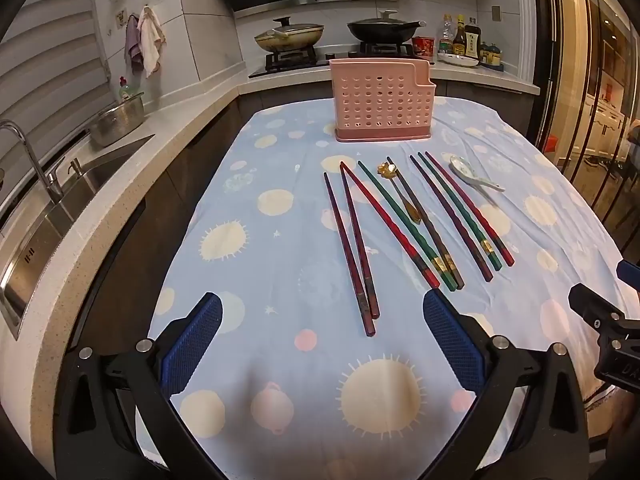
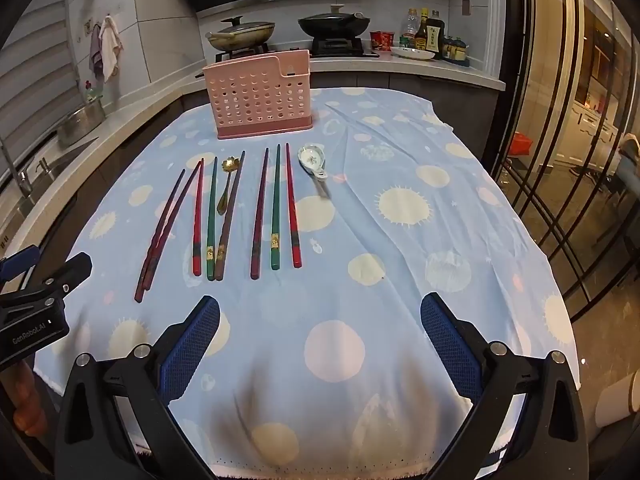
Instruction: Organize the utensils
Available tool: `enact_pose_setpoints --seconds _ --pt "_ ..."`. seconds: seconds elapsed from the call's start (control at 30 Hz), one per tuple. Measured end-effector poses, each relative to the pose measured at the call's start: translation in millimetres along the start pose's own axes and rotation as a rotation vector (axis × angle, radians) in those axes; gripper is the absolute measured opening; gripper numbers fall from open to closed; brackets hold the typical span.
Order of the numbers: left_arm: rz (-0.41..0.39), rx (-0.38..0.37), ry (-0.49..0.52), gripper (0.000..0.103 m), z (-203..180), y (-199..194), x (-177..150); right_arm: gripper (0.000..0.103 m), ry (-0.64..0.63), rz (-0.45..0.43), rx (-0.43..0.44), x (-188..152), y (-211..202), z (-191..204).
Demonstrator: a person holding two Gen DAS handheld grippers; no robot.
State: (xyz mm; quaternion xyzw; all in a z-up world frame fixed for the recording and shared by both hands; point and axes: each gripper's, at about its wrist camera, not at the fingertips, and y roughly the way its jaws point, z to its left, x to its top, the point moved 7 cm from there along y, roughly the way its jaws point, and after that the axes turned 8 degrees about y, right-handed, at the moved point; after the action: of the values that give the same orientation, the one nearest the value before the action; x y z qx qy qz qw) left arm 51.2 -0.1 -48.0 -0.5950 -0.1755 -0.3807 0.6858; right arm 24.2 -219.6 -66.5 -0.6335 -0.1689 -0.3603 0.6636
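Several chopsticks [image 1: 396,220] [image 2: 224,220] in red, green and dark brown lie side by side on the blue patterned tablecloth [image 1: 280,248] [image 2: 380,240]. A small gold spoon [image 1: 400,188] [image 2: 226,184] lies among them, and a white ceramic spoon [image 1: 472,176] [image 2: 314,162] rests at their right. Behind stands a pink perforated utensil holder [image 1: 380,100] [image 2: 260,98], upright. My left gripper [image 1: 320,308] hovers open over the near cloth, just short of the chopstick ends. My right gripper [image 2: 320,308] is open too, nothing between its blue pads.
A counter with a sink [image 1: 60,200] and a metal pot [image 1: 118,120] runs along the left. Two lidded pans [image 1: 288,34] [image 1: 384,28] sit on the stove behind, with sauce bottles [image 1: 464,38] at right. Glass doors [image 2: 580,140] stand along the right side.
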Motion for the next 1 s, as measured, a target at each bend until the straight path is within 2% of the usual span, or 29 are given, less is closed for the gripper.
enact_pose_setpoints --seconds 0.3,1.0 --pt "0.032 -0.002 -0.008 0.096 -1 7 -4 0.096 0.002 0.018 0.006 -2 2 -1" --pt "0.043 -0.007 -0.004 0.096 3 11 -5 0.096 -0.004 0.020 0.002 2 2 -1"
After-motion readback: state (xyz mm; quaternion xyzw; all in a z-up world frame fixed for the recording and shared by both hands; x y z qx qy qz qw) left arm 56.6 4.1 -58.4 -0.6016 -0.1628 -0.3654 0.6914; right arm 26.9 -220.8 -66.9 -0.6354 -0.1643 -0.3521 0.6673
